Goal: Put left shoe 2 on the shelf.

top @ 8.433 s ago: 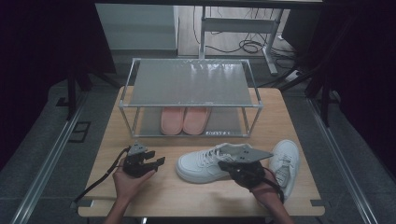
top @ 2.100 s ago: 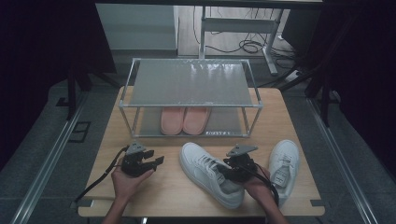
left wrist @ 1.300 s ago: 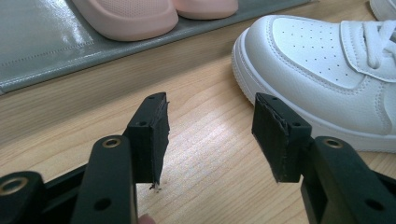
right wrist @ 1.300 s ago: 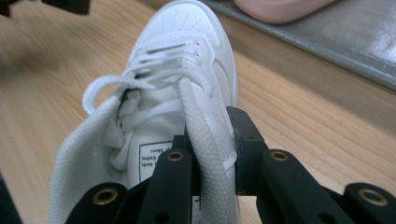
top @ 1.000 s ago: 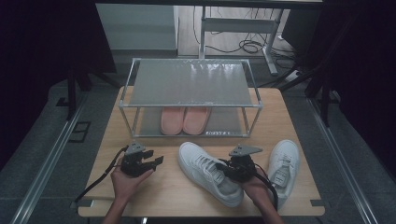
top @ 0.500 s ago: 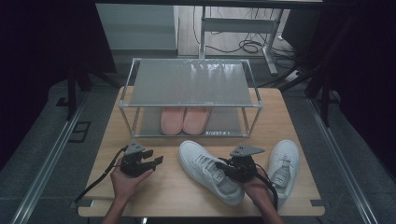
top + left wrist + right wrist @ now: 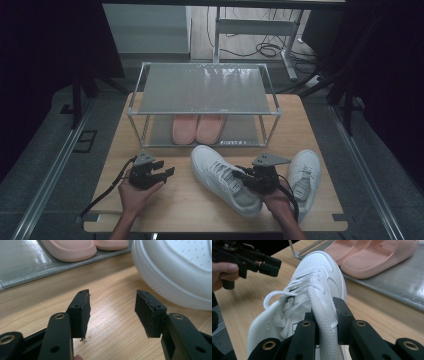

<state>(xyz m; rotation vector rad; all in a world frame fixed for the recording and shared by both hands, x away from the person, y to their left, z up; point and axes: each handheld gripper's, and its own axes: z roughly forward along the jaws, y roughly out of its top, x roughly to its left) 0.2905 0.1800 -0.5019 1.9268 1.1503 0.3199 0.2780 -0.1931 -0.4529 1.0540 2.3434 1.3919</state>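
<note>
Right claw (image 7: 325,315) pinches the sneaker's (image 7: 225,177) collar; lift it level, toe toward the rack (image 7: 202,90). Left claw (image 7: 112,312) gapes empty.

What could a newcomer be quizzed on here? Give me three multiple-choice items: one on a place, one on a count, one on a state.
1. Where are the pink slippers?
A. on the rack's lower shelf
B. on the rack's top shelf
C. on the floor

2. How many white sneakers are on the table?
A. one
B. two
C. four

3. What is the right gripper doing?
A. hanging open
B. clamping a slipper
C. clamping the sneaker's collar

Answers: 1 A, they sit under the top shelf; 2 B, one held, one beside it; 3 C, jaws pinch the white padded edge.
</note>
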